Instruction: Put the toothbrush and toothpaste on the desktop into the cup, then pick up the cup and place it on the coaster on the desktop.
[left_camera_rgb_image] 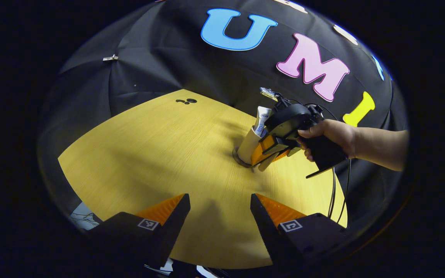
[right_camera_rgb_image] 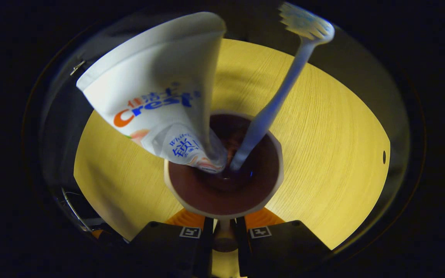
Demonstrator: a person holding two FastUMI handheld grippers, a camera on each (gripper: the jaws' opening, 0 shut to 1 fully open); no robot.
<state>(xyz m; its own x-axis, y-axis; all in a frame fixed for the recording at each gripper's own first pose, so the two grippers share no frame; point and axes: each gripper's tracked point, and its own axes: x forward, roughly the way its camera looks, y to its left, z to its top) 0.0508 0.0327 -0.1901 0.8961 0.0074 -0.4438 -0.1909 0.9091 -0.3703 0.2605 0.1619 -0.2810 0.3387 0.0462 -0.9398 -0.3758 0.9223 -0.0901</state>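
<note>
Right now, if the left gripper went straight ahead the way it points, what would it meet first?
Bare desktop, it seems: the left gripper is open and aims at the wood. The cup, held by the right gripper, sits off to the right, though depth is hard to judge.

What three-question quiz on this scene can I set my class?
1. True or false: the toothpaste and toothbrush both stand in the cup.
2. The left claw is: A) open, holding nothing; B) shut on the cup; C) shut on the toothbrush.
3. Fill in: the right claw grips the cup by its ____.

Key: 1 true; 2 A; 3 handle.
</note>
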